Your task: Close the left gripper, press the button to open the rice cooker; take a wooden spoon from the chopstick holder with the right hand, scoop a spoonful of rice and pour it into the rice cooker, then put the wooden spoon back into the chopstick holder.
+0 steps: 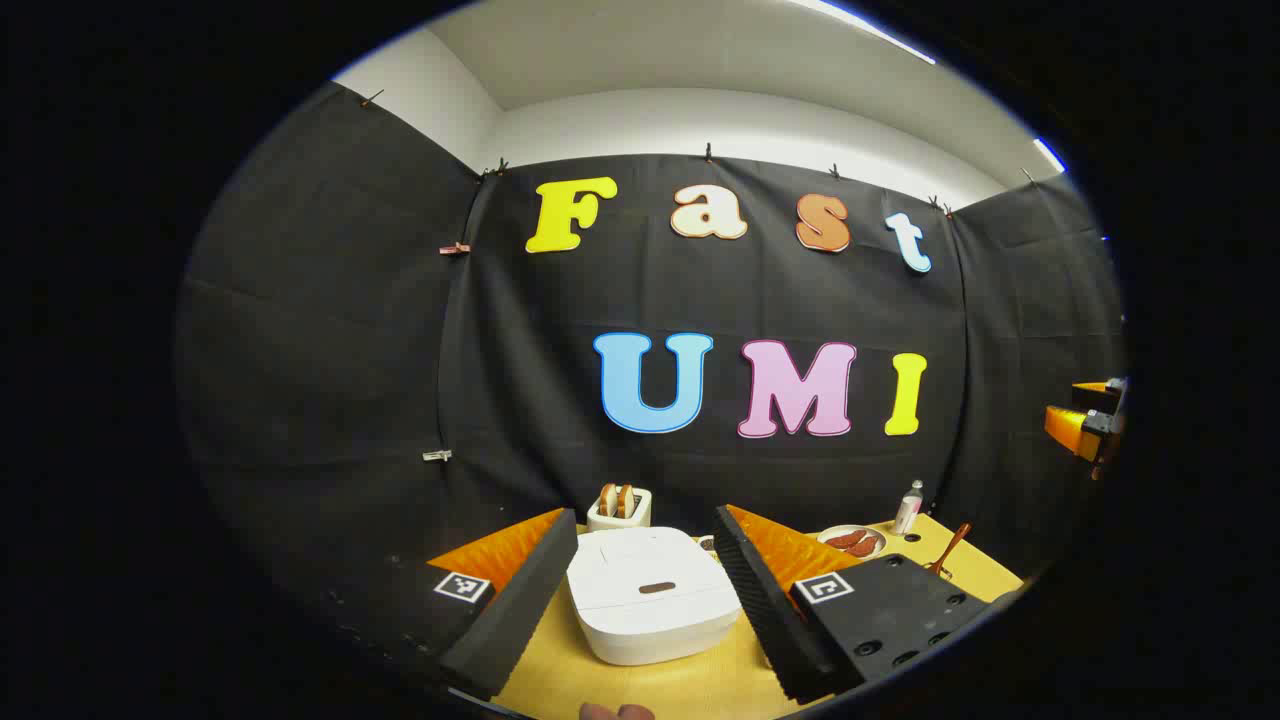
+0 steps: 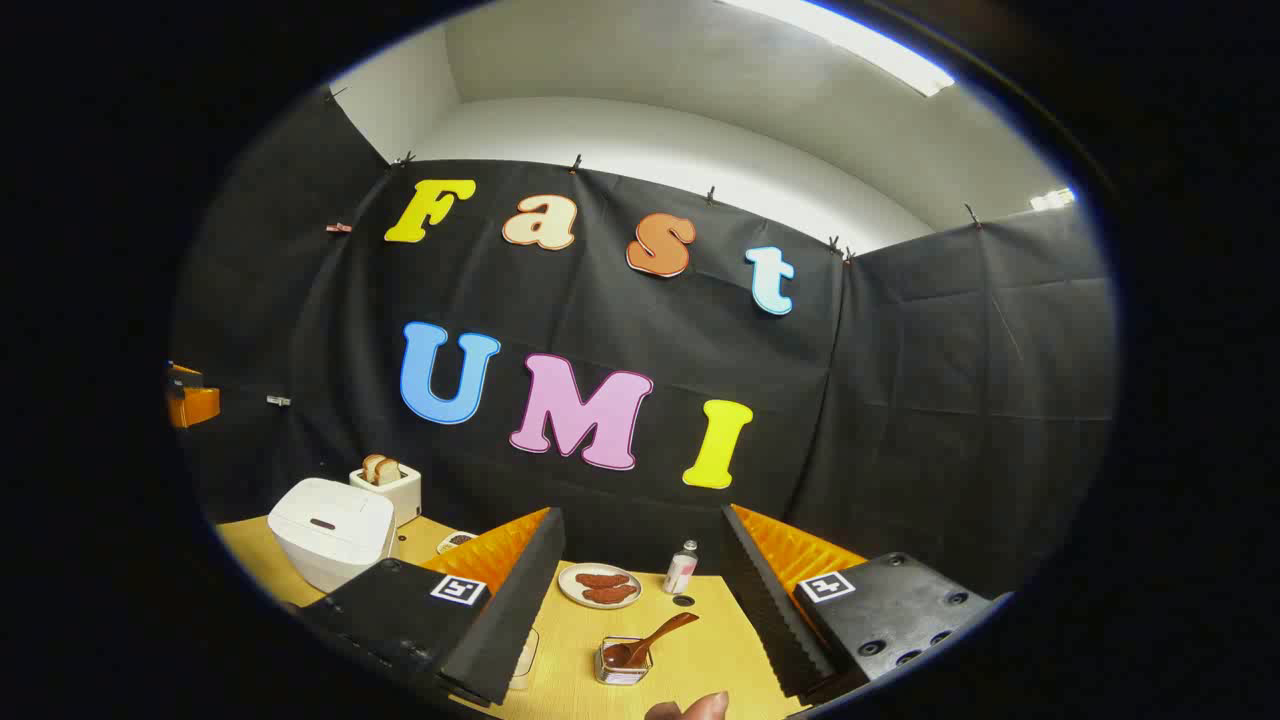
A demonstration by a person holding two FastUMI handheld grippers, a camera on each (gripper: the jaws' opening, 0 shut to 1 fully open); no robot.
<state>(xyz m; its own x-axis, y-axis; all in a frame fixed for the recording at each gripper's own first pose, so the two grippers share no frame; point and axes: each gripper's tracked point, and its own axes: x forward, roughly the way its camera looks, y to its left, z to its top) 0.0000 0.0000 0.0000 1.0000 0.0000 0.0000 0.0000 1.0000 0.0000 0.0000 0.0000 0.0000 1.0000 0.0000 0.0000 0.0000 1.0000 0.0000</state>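
Grippers at the ready, we hold the left gripper spread wide before the lidded rice cooker whose button it must first clench to press, the right gripper equally released above the wooden spoon in its chopstick holder

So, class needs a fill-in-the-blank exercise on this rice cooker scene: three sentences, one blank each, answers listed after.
1. The white rice cooker has its lid ____.
2. The wooden spoon rests in the chopstick holder, so the right hand-held gripper holds ____.
3. The toaster behind the cooker holds slices of ____.

Answers: closed; nothing; bread
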